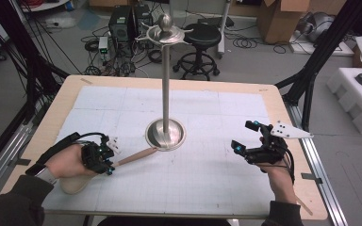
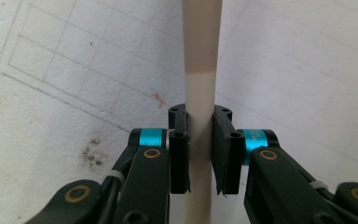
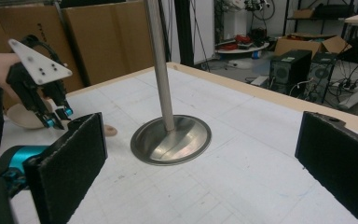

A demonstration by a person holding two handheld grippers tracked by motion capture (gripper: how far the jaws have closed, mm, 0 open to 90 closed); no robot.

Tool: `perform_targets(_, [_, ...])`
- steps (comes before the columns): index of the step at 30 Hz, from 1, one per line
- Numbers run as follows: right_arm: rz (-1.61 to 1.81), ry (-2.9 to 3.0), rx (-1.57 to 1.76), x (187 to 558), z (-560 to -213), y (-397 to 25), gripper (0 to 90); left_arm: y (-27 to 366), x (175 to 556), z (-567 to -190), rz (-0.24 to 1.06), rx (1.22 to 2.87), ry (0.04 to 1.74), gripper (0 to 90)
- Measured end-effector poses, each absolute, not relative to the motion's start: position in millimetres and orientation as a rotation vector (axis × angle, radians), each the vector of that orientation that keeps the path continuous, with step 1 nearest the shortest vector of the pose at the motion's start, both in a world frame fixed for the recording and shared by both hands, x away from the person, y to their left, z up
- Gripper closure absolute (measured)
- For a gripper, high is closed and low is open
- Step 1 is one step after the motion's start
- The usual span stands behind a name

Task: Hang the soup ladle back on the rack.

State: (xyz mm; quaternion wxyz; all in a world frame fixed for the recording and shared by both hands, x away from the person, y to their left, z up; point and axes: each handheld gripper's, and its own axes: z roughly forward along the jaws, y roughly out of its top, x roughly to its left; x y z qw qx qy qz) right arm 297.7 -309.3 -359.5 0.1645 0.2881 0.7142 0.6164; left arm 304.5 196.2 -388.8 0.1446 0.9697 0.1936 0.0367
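A wooden spoon (image 1: 136, 155) lies low over the white mat, its handle pointing at the base of a metal stand (image 1: 166, 134). My left gripper (image 1: 108, 162) is shut on the handle; in the left gripper view both pads clamp the pale handle (image 2: 200, 88) at my left gripper (image 2: 200, 154). The spoon's bowl (image 1: 73, 183) sticks out behind the hand. My right gripper (image 1: 243, 135) hovers open at the right of the stand, with nothing between its pads (image 3: 74, 154). The right gripper view has the stand (image 3: 171, 139) ahead and the left gripper (image 3: 58, 116) beyond it.
The stand's tall pole (image 1: 166, 84) ends in a hooked top with a ball (image 1: 166, 30). A white gridded mat (image 1: 207, 174) covers the wooden table (image 1: 283, 108). Beyond the table stand a black stool (image 1: 200, 40), computer towers (image 1: 122, 23) and white foam blocks (image 1: 358, 101).
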Motion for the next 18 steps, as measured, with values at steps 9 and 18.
perform_targets(9, [1.753,2.029,0.828,298,-360,-310,1.1,209,291,-372,0.152,2.627,0.604,78.2])
perform_targets(18, [1.753,2.028,0.826,298,-360,-311,1.1,216,291,-354,0.194,2.502,0.638,78.2])
